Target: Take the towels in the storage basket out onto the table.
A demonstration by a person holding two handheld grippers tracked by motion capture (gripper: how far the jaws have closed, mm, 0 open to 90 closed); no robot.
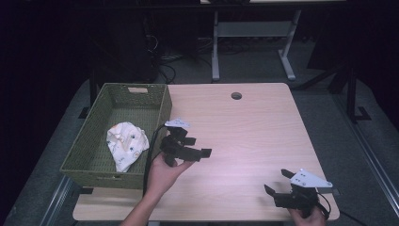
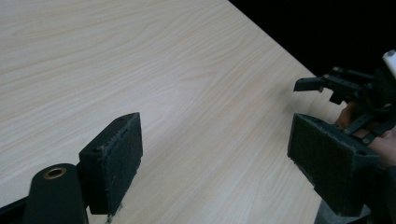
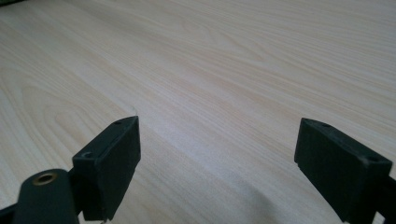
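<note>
A crumpled white cloth [image 1: 124,143] with small prints lies inside an olive-green woven basket [image 1: 162,110] on the left of the light wooden table [image 1: 249,127]. Just right of the basket, my left gripper [image 1: 197,146] is held above the table, open, with nothing between its jaws. In the left gripper view, its pads [image 2: 114,161] stand wide apart over bare wood, and my right gripper [image 2: 343,88] shows farther off. My right gripper [image 1: 276,181] hovers open and empty at the table's front right corner. Its fingers [image 3: 109,163] frame bare tabletop.
A round cable hole [image 1: 236,95] sits near the table's far edge. A grey desk frame [image 1: 254,42] stands on the floor behind the table. The basket takes up the table's left side; bare wood runs through the middle and right.
</note>
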